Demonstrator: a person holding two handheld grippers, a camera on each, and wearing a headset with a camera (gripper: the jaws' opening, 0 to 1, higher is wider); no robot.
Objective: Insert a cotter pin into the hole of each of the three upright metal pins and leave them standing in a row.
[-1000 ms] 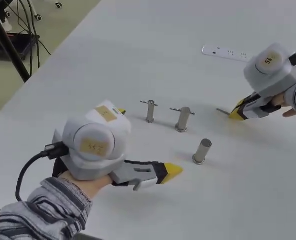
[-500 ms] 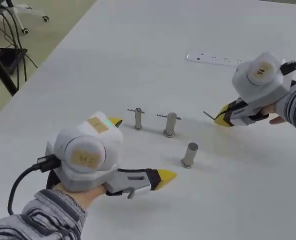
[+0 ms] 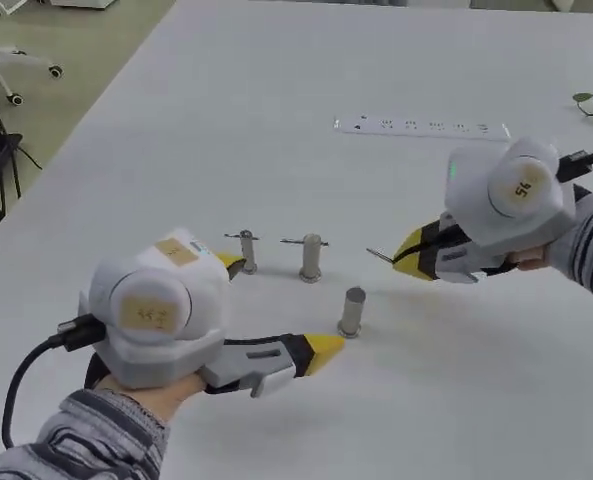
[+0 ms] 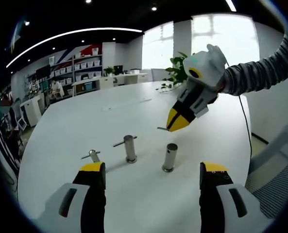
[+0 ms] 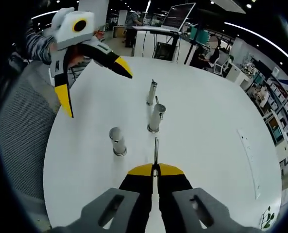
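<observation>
bare table lies open all round the three upright pins, with a power strip well behind them.

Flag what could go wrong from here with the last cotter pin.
The right claw is shut on one end of the thin cotter pin; it could twist or slip against the bare pin, whose hole I cannot make out.
That pin stands free, with the open left claw not holding it; a sideways push may topple it.
The left claw's far tip sits close to the end pin and could knock it.
</observation>
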